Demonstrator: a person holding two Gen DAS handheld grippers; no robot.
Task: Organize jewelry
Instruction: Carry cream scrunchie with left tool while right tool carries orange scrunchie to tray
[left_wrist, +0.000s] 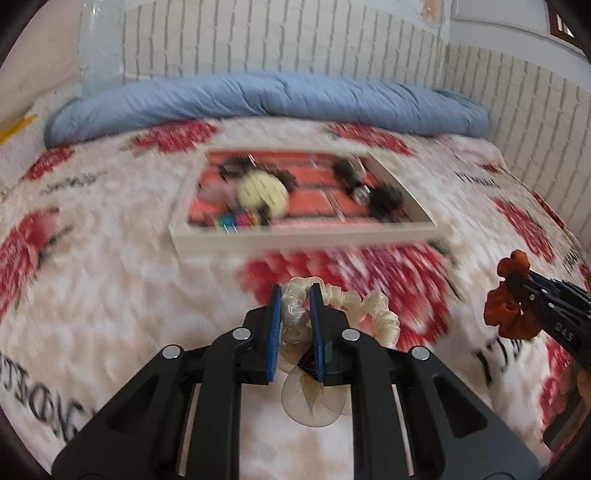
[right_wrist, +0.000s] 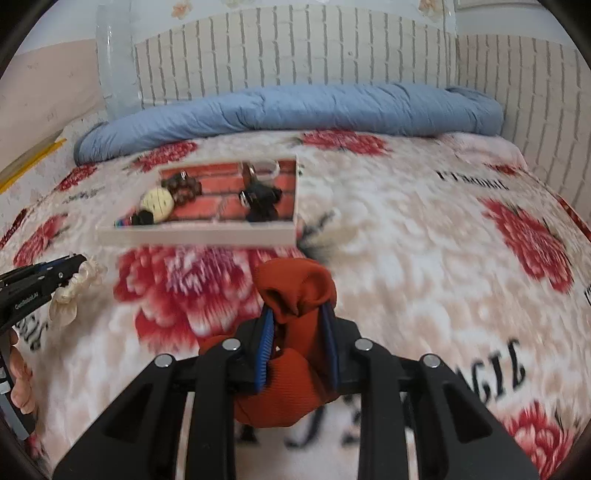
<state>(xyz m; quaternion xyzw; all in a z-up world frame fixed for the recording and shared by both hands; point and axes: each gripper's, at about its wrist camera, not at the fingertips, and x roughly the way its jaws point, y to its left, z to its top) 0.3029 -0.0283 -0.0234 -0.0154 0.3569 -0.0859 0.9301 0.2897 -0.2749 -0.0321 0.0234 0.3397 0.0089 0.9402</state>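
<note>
Presently, both tongs are found loaded. The left tongs (left_wrist: 295, 295) are clamped on a cream scrunchie (left_wrist: 373, 306), its sheer ribbon tails hanging below the pads; most of the loop trails out to the right of the grip. The right tongs (right_wrist: 299, 314) are clamped on a rust-orange scrunchie (right_wrist: 295, 284), bunched thickly between the blue pads (right_wrist: 266, 332). Both items are held clear above the floral bedspread (right_wrist: 406, 236).

The white tray (left_wrist: 303, 238), lined in a red brick pattern, lies ahead on the bed, well apart from both tongs. It is already occupied by a pale yellow round piece (left_wrist: 263, 192), dark hair accessories (left_wrist: 384, 197) and a multicoloured item (left_wrist: 236, 221) near the front wall.

The step in hand is judged to be the carry to the tray. A bare patch of the lining should be chosen for each scrunchie, and each should be lowered over the front wall before release, so that no trailing loop or ribbon is left draped across the rim. The hands are best kept apart, so that one load is not snagged by the other.
</note>
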